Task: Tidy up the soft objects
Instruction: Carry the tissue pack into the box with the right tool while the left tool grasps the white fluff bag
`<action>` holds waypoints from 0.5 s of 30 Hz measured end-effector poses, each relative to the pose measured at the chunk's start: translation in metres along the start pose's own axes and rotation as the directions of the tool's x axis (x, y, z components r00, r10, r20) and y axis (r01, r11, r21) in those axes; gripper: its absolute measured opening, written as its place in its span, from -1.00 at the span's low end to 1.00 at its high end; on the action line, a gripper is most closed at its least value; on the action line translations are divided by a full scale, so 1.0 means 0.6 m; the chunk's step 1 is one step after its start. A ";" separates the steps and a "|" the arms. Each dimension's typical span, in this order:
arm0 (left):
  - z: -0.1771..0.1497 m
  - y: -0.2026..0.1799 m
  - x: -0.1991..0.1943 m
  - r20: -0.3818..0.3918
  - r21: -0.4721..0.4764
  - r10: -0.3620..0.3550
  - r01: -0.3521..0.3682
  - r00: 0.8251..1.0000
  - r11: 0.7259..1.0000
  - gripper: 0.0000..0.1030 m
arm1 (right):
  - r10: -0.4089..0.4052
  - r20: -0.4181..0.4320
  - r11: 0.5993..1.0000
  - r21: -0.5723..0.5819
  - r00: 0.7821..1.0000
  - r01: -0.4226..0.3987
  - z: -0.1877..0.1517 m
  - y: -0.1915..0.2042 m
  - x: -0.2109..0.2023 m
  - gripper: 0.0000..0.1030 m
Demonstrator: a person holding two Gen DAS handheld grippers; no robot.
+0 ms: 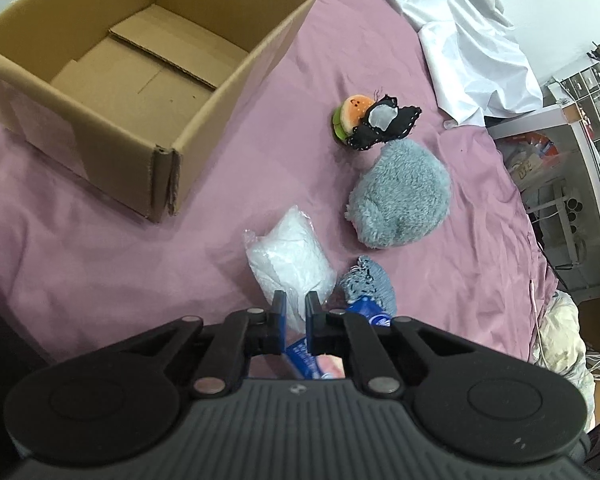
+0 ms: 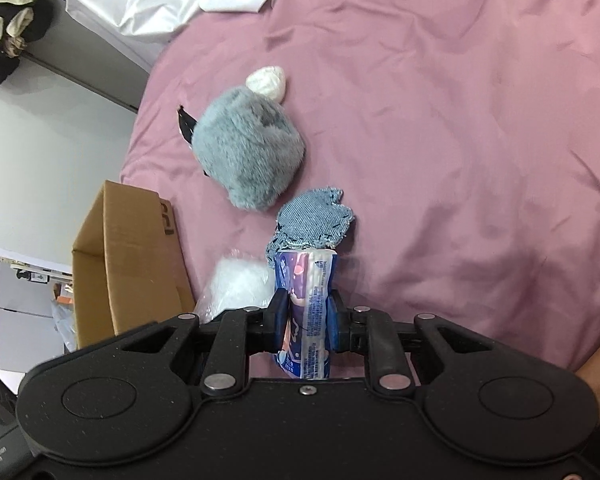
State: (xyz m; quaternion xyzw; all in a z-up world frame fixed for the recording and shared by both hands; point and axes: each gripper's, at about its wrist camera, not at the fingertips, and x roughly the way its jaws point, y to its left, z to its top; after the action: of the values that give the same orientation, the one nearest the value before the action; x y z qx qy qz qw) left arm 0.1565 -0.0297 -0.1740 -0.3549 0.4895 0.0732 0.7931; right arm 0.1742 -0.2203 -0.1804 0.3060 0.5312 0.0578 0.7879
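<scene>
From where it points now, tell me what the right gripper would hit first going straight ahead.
The right gripper, shut on the blue tissue pack, would probably push it into the denim patch just beyond its tip; depth is unclear.

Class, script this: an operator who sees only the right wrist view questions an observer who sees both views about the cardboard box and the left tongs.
Operator: Is anything soft in the box yet?
Observer: No. The cardboard box holds only a loose cardboard sheet.
Operator: What are the left tongs doing?
Observer: The left tongs are shut on the near edge of the white bag.
</scene>
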 end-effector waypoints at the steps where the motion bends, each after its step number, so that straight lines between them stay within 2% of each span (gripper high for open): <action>1: -0.001 0.000 -0.004 0.005 0.004 0.001 -0.001 1.000 1.000 -0.85 | -0.001 0.009 1.000 -0.006 1.000 0.001 0.000 -0.001 -0.005 -0.61; 8: -0.008 -0.010 -0.030 0.058 0.041 0.019 -0.021 0.998 0.999 -0.85 | 0.009 0.047 0.999 -0.039 0.999 -0.007 -0.001 0.008 -0.021 -0.61; 15: -0.011 -0.030 -0.062 0.112 0.110 0.029 -0.041 0.993 0.993 -0.85 | 0.054 0.090 0.995 -0.088 0.994 -0.046 -0.001 0.019 -0.050 -0.61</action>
State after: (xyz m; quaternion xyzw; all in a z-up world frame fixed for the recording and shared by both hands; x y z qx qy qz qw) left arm 0.1410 -0.0385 -0.1359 -0.2964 0.4546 0.0790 0.8362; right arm 0.1635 -0.2231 -0.1502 0.2872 0.4834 0.0860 0.8225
